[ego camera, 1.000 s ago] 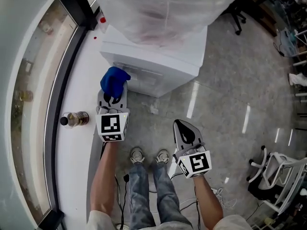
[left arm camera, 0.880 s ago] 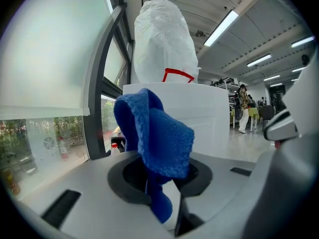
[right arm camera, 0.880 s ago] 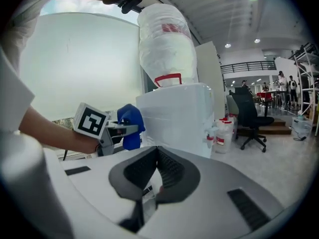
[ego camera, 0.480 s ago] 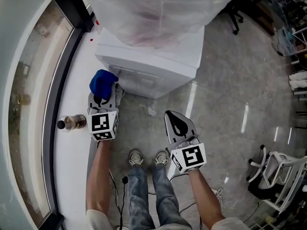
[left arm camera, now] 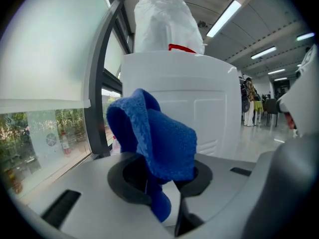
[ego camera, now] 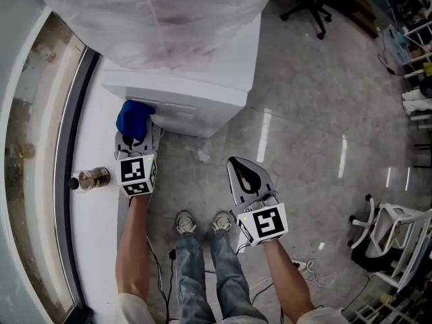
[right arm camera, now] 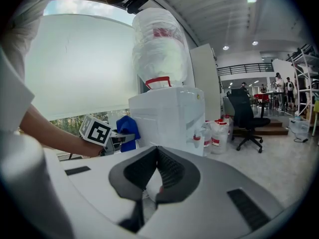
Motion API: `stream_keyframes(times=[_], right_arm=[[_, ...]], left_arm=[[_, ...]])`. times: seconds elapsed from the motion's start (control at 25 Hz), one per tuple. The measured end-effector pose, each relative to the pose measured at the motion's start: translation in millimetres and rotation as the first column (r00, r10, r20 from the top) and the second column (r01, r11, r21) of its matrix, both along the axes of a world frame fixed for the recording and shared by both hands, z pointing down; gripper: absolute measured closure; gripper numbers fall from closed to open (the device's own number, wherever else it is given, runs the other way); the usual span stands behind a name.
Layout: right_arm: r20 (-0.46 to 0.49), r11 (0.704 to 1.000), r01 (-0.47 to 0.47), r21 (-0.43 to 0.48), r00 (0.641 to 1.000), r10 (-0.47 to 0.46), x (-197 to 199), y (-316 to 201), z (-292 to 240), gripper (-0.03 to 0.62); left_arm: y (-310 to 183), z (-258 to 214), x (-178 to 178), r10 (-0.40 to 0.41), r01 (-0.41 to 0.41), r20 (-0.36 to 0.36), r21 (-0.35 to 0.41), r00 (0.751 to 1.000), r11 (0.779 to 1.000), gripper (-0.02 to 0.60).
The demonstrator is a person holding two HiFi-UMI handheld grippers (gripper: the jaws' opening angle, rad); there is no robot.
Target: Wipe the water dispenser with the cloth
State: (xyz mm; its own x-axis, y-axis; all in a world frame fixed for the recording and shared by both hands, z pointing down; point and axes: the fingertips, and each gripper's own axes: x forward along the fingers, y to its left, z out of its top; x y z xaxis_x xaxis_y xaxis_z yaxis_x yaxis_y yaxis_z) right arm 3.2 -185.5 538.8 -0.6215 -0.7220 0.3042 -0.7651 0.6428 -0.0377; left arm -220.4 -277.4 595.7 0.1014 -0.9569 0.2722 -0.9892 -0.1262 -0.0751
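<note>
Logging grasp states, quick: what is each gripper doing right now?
Left gripper: shut on the blue cloth.
Right gripper: shut, holding nothing.

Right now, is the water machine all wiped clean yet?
Not yet, it looks like. Done: the left tool is shut on the blue cloth. In hand: the cloth is held up beside the white water dispenser; I can't tell if it touches. Left: the wiping itself. The right tool is shut and empty, over the floor.
</note>
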Motion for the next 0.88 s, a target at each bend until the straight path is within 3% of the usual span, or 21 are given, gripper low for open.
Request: stream_keyframes(times=[0.6, 0.88], right_arm=[[0.007, 0.994, -0.108, -0.017, 0.994, 0.109, 70, 15, -3, 0.579], [0.006, 0.991, -0.134, -0.012, 0.991, 0.134, 91, 31, -6, 0.579]], left_arm=[[7, -1, 155, 0.132, -0.132, -0.107, 0.004, 0.985, 0.991, 0.483], [13, -5, 211, 0.237, -0.237, -0.063, 0.009, 0.969, 0.971, 0.483]])
